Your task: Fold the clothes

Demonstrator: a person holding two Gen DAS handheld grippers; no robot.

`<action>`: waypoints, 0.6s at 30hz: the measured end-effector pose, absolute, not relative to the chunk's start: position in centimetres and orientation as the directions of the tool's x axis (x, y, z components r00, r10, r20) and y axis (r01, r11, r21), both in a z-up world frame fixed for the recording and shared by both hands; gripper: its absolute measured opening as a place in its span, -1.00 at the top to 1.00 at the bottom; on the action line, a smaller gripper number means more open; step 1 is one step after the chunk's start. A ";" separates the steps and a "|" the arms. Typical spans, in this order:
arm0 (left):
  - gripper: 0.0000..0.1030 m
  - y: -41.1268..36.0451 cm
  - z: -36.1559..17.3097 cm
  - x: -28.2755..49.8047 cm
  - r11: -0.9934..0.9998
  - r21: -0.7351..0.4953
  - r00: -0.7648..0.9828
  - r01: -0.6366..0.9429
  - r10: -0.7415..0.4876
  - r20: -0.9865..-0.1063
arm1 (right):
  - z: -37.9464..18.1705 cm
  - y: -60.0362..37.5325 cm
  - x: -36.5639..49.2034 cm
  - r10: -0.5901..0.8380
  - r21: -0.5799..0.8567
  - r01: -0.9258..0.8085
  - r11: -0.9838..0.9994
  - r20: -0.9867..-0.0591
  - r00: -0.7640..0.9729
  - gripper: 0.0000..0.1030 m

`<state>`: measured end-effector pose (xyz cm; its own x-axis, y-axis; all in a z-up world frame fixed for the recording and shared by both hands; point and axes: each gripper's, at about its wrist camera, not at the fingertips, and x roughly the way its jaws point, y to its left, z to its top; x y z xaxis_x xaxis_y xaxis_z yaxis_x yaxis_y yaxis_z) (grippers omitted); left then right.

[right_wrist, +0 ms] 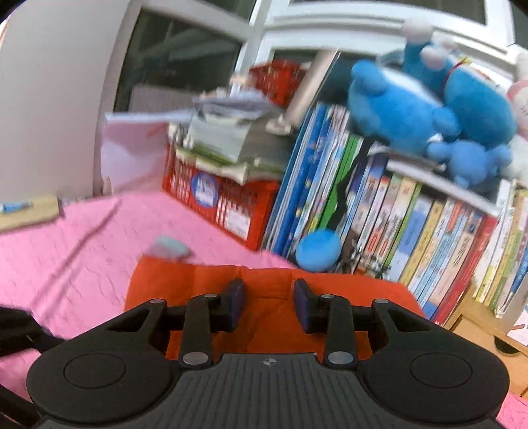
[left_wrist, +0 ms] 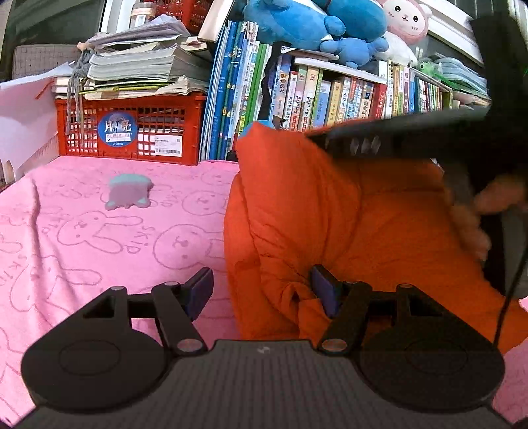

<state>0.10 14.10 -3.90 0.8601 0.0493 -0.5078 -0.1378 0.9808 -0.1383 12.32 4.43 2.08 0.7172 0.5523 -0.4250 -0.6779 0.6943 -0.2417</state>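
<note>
Orange garment [left_wrist: 330, 214] | left hand-held gripper [left_wrist: 262, 290] wide apart, straddling its edge

red crate [left_wrist: 132, 132] under stacked papers [left_wrist: 145, 69], upright books [left_wrist: 330, 95], blue plush toys [left_wrist: 316, 26] on top

- The left wrist camera is looking low and close across the pink blanket [left_wrist: 99, 231] toward the bookshelf [left_wrist: 330, 95].
- The right wrist camera is facing that bookshelf [right_wrist: 412, 224] from higher, sharing the red crate [right_wrist: 224, 204].
</note>
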 end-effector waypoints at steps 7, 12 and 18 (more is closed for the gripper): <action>-0.34 13.8 -4.5 0.5 0.984 -0.122 0.865 -0.131 0.053 -0.499 | -1.6 4.9 14.3 0.501 -0.262 -0.680 0.685 -0.509 0.700 0.35; -0.37 14.1 -5.1 0.9 0.980 -0.136 0.859 -0.144 0.055 -0.509 | -3.6 6.4 14.1 0.449 -0.344 -0.658 0.670 -0.518 0.728 0.36; -0.34 14.4 -4.1 0.9 0.979 -0.110 0.848 -0.170 0.088 -0.522 | -4.3 6.6 14.1 0.444 -0.348 -0.637 0.687 -0.493 0.748 0.37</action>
<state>0.95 14.38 -4.10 0.8485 0.0882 -0.5219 -0.1696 0.9793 -0.1103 14.08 6.57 -4.31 0.7481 0.4440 -0.4932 -0.6375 0.6873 -0.3481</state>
